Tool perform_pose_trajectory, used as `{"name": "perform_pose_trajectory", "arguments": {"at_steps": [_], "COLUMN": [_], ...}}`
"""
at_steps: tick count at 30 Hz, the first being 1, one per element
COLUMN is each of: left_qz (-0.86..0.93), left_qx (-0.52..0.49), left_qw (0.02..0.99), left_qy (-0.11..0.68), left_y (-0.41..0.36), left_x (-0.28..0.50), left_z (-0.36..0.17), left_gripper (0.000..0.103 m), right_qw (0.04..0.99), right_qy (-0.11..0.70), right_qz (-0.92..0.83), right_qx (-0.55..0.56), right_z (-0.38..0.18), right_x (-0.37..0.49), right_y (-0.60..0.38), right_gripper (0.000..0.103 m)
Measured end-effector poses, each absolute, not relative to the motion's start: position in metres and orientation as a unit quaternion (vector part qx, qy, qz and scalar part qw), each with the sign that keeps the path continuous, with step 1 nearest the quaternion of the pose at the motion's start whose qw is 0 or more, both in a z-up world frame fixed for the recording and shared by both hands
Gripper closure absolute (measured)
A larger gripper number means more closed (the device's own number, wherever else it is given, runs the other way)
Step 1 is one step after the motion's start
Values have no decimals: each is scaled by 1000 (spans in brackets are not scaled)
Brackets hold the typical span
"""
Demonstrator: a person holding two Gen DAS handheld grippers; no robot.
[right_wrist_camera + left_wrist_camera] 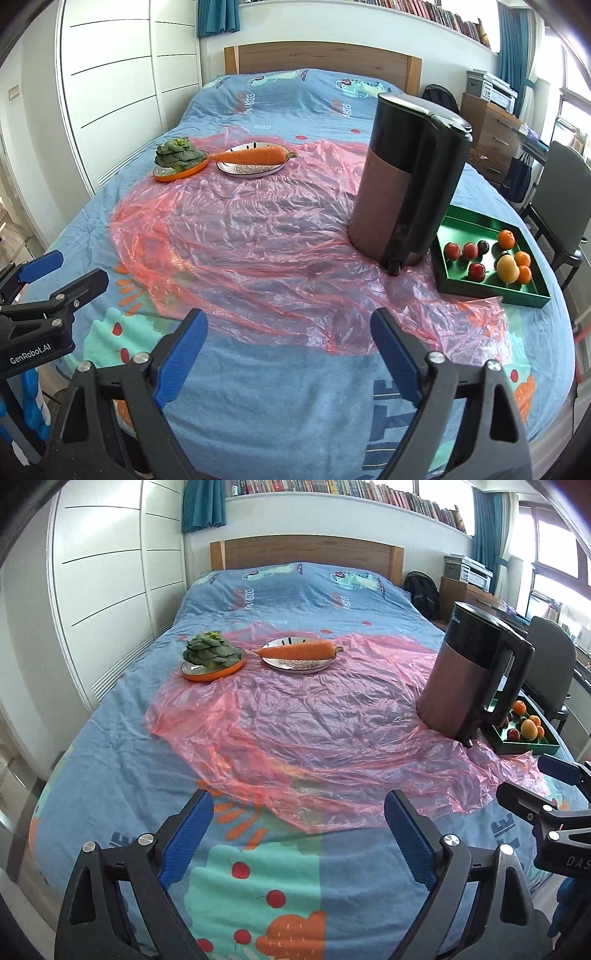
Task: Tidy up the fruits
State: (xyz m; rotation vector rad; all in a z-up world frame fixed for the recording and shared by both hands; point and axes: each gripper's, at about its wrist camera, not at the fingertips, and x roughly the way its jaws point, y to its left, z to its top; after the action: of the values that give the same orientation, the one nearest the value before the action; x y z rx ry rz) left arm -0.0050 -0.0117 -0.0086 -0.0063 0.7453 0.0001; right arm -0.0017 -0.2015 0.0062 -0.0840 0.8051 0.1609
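Both left tongs, right tongs: wide open, empty.

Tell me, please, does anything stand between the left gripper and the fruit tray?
Yes. The kettle stands on the pink sheet directly before the tray, hiding much of it from the left gripper. The right gripper has a clearer line to the tray, right of the kettle.

Left wrist: hovering low at the bed's foot, facing the headboard at twelve o'clock.
Right wrist: looking alongside, likewise.
Shared: kettle, green tray at two o'clock.
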Motion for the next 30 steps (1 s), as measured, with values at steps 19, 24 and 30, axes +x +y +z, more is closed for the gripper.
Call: {"name": "perform_pose_trajectory", "arguments": {"at_steps": [19, 24, 30], "left_qz": [-14, -15, -11], "left_qx": [2, 2, 2], "left_qw": [941, 941, 941], "left_qy": [337, 339, 339], "left_y": [-23, -24, -20], "left_x": [-29, -30, -29], "left_z": [20, 21, 22], "left_gripper": [11, 11, 11], "right_qw": [934, 935, 935], "right_qy": [347, 346, 350], "right_qz": [70, 62, 51], "right_qx": [-37, -33, -28], "right_z": [38, 36, 31], "right_x": [-28, -27, -25], "right_y": [-197, -204, -216], "right_gripper": [0, 0, 0]}}
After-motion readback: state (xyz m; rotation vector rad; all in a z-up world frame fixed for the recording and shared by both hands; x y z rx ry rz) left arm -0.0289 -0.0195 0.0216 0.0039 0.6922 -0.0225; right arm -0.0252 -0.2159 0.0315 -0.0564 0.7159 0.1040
